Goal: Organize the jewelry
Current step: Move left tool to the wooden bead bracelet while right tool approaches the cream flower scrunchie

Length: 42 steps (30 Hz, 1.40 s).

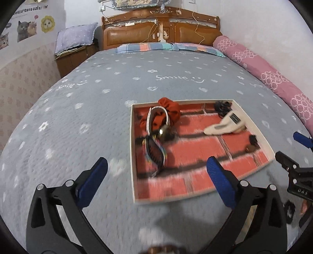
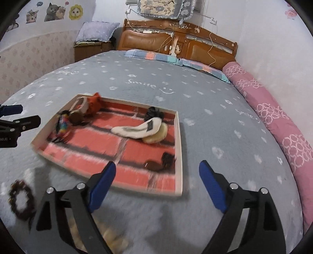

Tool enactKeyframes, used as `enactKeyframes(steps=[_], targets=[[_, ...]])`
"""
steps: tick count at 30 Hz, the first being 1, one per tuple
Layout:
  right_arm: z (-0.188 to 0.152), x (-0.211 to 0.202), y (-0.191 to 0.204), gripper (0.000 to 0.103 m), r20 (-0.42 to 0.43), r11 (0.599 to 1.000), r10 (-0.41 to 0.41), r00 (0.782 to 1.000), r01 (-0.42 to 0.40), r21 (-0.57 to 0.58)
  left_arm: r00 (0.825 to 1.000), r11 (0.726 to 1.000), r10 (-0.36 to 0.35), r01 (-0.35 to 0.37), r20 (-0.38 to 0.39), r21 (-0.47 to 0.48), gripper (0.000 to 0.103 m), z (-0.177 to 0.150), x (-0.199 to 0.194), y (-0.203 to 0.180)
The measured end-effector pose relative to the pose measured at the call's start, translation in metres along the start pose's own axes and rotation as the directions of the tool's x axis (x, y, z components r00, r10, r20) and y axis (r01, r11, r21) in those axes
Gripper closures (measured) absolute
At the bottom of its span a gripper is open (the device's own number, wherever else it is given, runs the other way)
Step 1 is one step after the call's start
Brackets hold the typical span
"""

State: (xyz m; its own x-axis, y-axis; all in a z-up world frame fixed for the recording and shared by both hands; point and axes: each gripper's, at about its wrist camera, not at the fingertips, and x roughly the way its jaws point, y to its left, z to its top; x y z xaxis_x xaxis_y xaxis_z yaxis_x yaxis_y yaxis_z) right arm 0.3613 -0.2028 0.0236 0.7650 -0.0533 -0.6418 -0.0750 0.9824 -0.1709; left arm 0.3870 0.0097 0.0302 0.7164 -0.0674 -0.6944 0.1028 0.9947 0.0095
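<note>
1. Left hand-held gripper [image 1: 156,179] and right hand-held gripper [image 2: 157,184] both gape wide, empty.
2. Brown scrunchie [image 2: 20,199] lies on the bed [image 1: 78,109] at 8 o'clock (blurred).
3. Tray [image 1: 132,148] ahead holds rust scrunchie [image 1: 170,111] at 11 o'clock, cream hair clip [image 1: 225,125] at 1.

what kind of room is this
A bedroom, very likely in a home. A large bed with a grey "Smile" bedspread fills the view, backed by a carved wooden headboard with pillows against it. Cat stickers decorate the wall.
</note>
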Motion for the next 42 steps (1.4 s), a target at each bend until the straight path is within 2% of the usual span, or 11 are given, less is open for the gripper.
enactKeyframes(steps=[3,9,13,17,21,25,30,37,42], targets=[[-0.019,-0.024,0.009,0.018,-0.008,1.000,-0.002,1.000,0.002,-0.018,1.000,1.000,-0.018,0.018,0.012,-0.024,0.005,-0.020,-0.025,0.001],[-0.050,-0.056,0.016,0.018,-0.007,0.999,0.008,1.000,-0.008,0.035,0.998,0.999,0.051,-0.051,0.023,0.007,0.005,-0.055,-0.058,-0.002],[-0.069,-0.075,0.016,0.018,0.018,0.995,-0.009,1.000,0.008,0.103,1.000,0.997,0.004,-0.003,0.016,-0.075,0.005,-0.075,-0.075,0.011],[-0.083,-0.088,0.024,0.018,0.043,0.993,-0.034,0.998,0.029,0.116,0.999,0.992,0.033,-0.032,0.010,-0.123,0.005,-0.093,-0.085,0.023],[-0.090,-0.097,0.026,0.018,0.078,0.990,-0.032,0.996,0.021,0.137,1.000,0.989,0.021,-0.021,-0.004,-0.146,0.005,-0.114,-0.088,0.032],[-0.092,-0.093,0.026,0.018,0.075,0.988,-0.024,0.997,0.012,0.153,1.000,0.986,0.026,-0.025,0.000,-0.166,0.005,-0.130,-0.084,0.036],[-0.103,-0.078,0.030,0.018,0.036,0.989,-0.026,0.999,0.020,0.148,0.998,0.990,0.055,-0.055,-0.006,-0.127,0.005,-0.134,-0.078,0.033],[-0.109,-0.059,0.037,0.018,-0.002,0.990,-0.027,1.000,0.027,0.139,0.998,0.990,0.044,-0.050,-0.043,-0.135,0.005,-0.142,-0.061,0.040],[-0.111,-0.043,0.046,0.018,-0.036,0.993,-0.022,0.999,0.026,0.114,0.995,0.990,0.063,-0.072,-0.080,-0.122,0.005,-0.145,-0.047,0.041]])
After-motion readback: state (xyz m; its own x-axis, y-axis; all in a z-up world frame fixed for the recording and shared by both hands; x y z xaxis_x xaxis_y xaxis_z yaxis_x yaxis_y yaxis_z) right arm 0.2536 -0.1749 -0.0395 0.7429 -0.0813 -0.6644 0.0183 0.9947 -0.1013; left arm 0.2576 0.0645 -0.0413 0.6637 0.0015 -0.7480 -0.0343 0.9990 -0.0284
